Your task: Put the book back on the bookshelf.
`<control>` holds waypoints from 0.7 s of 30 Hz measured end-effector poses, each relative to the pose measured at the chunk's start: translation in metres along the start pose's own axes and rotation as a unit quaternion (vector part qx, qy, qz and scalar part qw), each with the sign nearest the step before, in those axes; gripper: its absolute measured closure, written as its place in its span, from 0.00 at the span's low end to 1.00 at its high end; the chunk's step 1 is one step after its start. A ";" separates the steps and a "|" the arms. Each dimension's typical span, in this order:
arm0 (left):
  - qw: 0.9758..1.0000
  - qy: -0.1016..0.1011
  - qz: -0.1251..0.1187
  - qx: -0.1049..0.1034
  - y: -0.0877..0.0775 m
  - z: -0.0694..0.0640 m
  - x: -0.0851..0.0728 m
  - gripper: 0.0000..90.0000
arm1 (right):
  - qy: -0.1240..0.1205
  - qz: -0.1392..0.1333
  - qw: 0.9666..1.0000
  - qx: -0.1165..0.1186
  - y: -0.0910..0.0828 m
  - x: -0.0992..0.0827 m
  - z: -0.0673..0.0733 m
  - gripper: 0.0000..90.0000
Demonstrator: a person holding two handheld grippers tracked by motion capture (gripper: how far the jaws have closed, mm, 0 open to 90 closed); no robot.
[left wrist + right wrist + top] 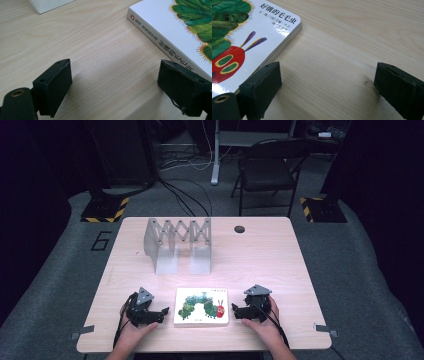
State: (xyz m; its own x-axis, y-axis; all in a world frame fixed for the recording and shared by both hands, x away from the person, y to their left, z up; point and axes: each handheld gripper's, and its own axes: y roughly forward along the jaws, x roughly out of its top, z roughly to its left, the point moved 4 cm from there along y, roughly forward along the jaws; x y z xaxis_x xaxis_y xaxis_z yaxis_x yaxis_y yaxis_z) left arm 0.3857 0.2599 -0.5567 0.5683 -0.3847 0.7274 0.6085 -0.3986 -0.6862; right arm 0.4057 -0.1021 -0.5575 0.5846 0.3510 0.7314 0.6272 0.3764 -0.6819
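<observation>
The white cardboard picture book with a green caterpillar (pixel 201 306) lay flat on the pale wooden table (pixel 260 255), between the left tongs (pixel 159 312) and right tongs (pixel 236 311). Both stood wide and empty. I think grabbing came next: slide in, squeeze the book's edges

Book (pixel 201 306): your one item, a thick white board book, closed, lying flat, cover up, at the table's 6 o'clock edge just ahead of you. The cover carries a green caterpillar with a red head toward 3 o'clock. The spine, printed with Chinese characters, faces 9 o'clock; page edges face 3 o'clock.
</observation>
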 end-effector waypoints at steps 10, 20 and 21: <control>1.000 -0.003 -0.005 0.010 0.003 0.002 0.002 0.12 | -0.002 0.002 1.000 0.000 0.000 0.000 0.000 0.07; 1.000 -0.002 -0.006 0.005 0.003 0.002 0.002 0.12 | 0.004 0.001 1.000 -0.006 0.001 0.001 0.003 0.05; 1.000 -0.001 -0.003 0.002 0.002 0.002 0.002 0.12 | 0.011 0.005 1.000 -0.005 0.001 0.001 0.005 0.04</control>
State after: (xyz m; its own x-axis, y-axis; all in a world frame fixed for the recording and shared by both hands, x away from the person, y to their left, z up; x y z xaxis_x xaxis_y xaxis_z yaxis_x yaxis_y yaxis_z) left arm 0.3893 0.2600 -0.5569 0.5664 -0.3805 0.7310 0.6133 -0.3979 -0.6823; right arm 0.4046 -0.0968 -0.5578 0.6018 0.3357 0.7247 0.6268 0.3638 -0.6890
